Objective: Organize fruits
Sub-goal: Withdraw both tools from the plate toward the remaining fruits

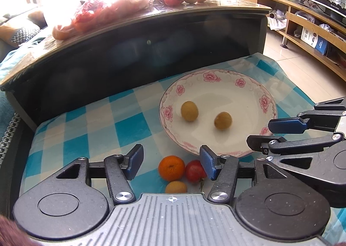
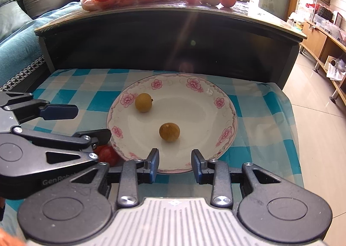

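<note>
Resting on the flowered plate are two small yellow-brown round fruits, possibly longans: one is sitting left of the plate's centre in the left wrist view, the other is lying just right of it, the two apart from each other. That much of the sorting is judged done.

Three fruits are waiting on the blue-checked cloth, just outside the plate's near rim, at lower centre of the left wrist view: an orange mandarin, a small red fruit touching its right side, and a yellow-brown fruit half hidden by the gripper body below them. More fruit and a red-printed bag are sitting on the raised tabletop in the upper part of both views; whether those belong to the job cannot be told.

The left gripper is standing roughly half open and holding nothing; the mandarin and red fruit are showing in the gap between its blue pads, with no pad pressing on either.

The right gripper is showing a narrow gap, nearly closed, and is carrying nothing. It is hanging over the plate's near rim at lower centre of its own view, with the nearer yellow-brown fruit lying just beyond its tips and the farther one sitting up and to the left.
</note>
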`<state>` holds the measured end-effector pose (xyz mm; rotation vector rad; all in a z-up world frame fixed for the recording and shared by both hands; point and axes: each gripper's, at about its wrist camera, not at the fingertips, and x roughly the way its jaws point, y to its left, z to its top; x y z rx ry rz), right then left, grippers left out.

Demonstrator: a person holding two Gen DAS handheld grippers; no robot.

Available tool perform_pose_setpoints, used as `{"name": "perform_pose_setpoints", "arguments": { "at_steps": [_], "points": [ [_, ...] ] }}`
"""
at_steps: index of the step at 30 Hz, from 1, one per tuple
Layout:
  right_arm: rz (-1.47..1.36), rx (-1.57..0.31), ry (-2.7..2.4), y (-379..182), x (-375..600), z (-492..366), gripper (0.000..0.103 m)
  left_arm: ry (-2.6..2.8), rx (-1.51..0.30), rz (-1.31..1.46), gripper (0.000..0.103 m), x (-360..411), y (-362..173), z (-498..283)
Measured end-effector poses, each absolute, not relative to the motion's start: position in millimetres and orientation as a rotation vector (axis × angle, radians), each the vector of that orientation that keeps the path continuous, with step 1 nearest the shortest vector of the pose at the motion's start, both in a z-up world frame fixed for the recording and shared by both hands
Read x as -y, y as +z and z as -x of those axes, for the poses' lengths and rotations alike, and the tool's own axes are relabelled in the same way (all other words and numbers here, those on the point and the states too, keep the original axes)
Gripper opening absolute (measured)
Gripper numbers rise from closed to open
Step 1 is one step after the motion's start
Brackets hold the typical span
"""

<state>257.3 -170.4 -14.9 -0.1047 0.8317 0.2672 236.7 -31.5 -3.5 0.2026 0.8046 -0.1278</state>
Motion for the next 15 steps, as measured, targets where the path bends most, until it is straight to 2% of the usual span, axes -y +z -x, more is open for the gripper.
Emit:
{"name": "perform_pose_setpoints", "arguments": {
  "at_steps": [15],
  "points": [
    [0.103, -0.839, 0.273, -10.1, 167.3, -227.2, 0.037, -0.142, -0.806, -0.227, 0.066, 29.2, 1.9, -206.1]
  ]
}}
